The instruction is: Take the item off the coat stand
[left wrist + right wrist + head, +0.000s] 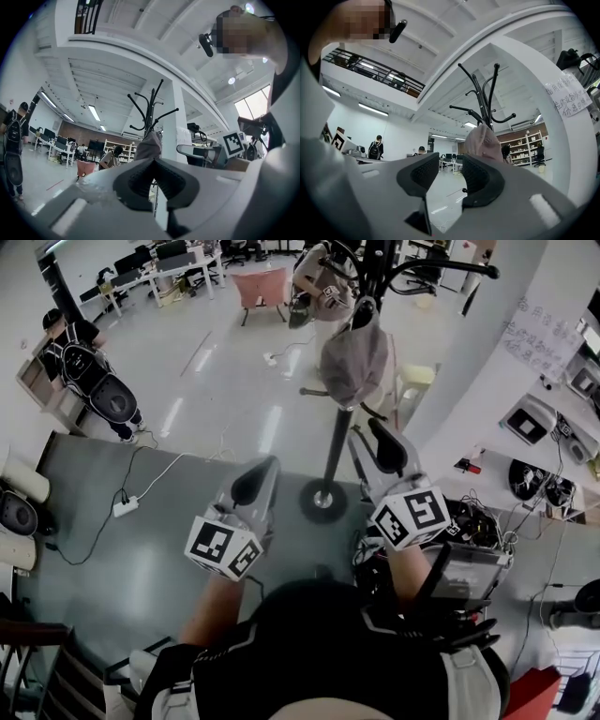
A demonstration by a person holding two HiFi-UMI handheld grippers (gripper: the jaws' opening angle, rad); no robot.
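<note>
A black coat stand (335, 442) rises from a round base (323, 500) on the floor (187, 409), and everything else is placed from it. The item to take off is a pinkish-grey cap (354, 360). It hangs on the stand close against the pole, below the curved hooks (480, 101) at the top. Only the stand touches it.

The left gripper (255, 482) is on the person's side of the stand, just left of the pole and lower than the cap, apart from both. In the left gripper view its jaws meet at the tips, closed with nothing between them. The cap shows beyond them, farther off.

The right gripper (386, 448) is also on the person's side, just right of the pole and below the cap, and does not touch it. In the right gripper view its jaws stand partly apart and the gap between them is empty. The cap appears above and behind the right-hand jaw, out of its reach.

Beyond the stand is a pink chair (261, 285). Far to the stand's left a person with a backpack (86, 367) stands on the floor. A white power strip (125, 507) lies on the floor left of the base. To the stand's right is a white pillar (478, 362) with a handwritten paper note (539, 338) stuck on it.
</note>
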